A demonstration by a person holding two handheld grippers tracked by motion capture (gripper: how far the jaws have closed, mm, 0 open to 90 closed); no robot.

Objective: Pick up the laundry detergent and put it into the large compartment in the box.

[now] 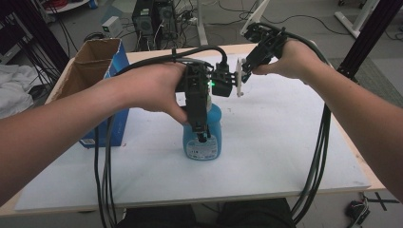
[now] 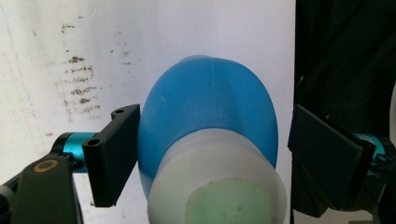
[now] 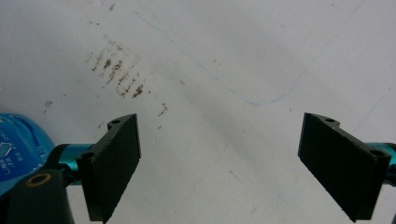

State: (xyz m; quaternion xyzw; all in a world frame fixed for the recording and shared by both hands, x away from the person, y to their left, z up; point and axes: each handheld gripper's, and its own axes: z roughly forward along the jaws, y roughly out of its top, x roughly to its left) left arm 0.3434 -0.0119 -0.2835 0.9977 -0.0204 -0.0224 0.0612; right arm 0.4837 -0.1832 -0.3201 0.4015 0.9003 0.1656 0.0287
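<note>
left gripper fingers spread around rounded blue bottle (white neck) | right gripper fingers released

The blue bottle and cardboard box block the table's left-centre; its right half seems open.

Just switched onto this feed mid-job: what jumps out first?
The blue bottle standing upright near the middle of the white table, with the left gripper coming down over it, jaws open on either side of its white neck. The right gripper hovers open farther back, empty. An open cardboard box sits at the table's left edge.
</note>
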